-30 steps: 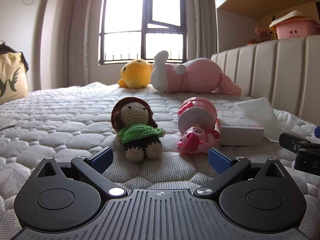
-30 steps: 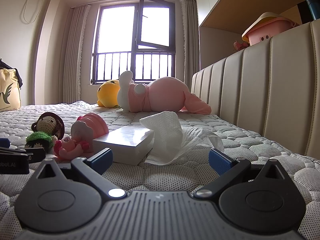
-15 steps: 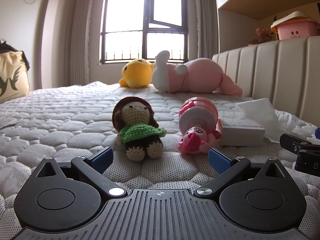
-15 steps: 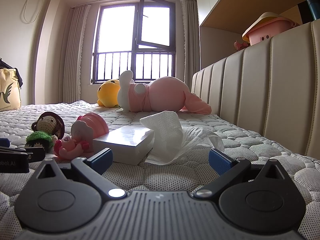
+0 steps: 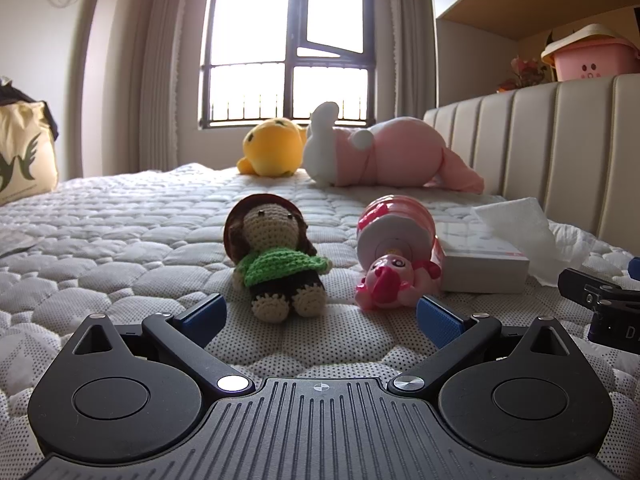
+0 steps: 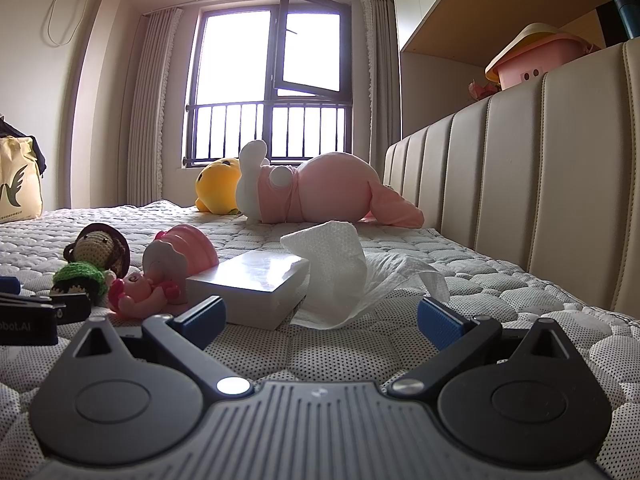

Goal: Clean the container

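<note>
Left gripper (image 5: 320, 316): jaws spread wide, empty, low over the quilted grey bed (image 5: 120, 240)
Right gripper (image 6: 320, 316): released, holding nothing
Container: pink plastic bottle with a pig-shaped cap (image 5: 396, 256) lies on its side, touching the flat white box (image 6: 248, 284)
Tissue: crumpled white tissue (image 6: 340, 264) beside the box, toward the bed's headboard edge
Doll: crocheted brown-haired doll in a green top (image 5: 276, 256) sits near the bottle
</note>
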The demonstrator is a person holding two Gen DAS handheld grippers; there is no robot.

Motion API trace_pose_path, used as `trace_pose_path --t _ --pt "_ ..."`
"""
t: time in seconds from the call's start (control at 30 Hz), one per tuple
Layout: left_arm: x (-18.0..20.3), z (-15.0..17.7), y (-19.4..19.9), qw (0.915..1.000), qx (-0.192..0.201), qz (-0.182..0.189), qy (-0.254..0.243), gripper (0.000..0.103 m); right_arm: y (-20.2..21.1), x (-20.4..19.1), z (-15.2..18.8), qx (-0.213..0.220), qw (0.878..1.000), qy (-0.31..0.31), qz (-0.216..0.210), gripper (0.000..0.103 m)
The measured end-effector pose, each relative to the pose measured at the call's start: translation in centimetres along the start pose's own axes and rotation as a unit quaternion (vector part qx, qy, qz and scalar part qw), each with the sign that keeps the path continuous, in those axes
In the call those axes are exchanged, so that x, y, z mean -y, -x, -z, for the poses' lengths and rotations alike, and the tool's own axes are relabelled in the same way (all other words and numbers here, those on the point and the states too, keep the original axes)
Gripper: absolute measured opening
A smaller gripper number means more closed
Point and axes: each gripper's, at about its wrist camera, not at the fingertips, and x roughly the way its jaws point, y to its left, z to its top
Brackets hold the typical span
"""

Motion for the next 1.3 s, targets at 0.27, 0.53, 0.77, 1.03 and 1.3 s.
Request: trace_pose_path --t 0.27,0.53,0.77,1.03,1.3 --pt "0.0 0.0 0.0 1.0000 0.002 0.001 0.001 0.103 0.1 0.0 0.0 0.001 1.000 0.000 0.000 0.103" --pt "-0.1 0.0 0.1 0.9999 0.006 0.004 0.009 0.103 0.0 0.0 0.0 -0.001 1.000 0.000 0.001 0.103" --pt "-0.3 -0.2 0.0 0.9999 0.000 0.016 0.005 0.103 -1.0 0.8 -0.6 -0.037 0.999 -0.023 -0.014 0.103" --pt "-1.6 -2.0 -1.1 0.9941 -0.051 0.095 0.003 0.103 -3.1 4.5 -3.9 -0.062 0.995 -0.077 -0.028 0.098" --pt "-5.1 -6.0 -3.8 0.9443 -0.142 0.266 0.130 0.103 -9.7 6.8 -7.4 -0.128 0.987 -0.050 -0.088 0.051"
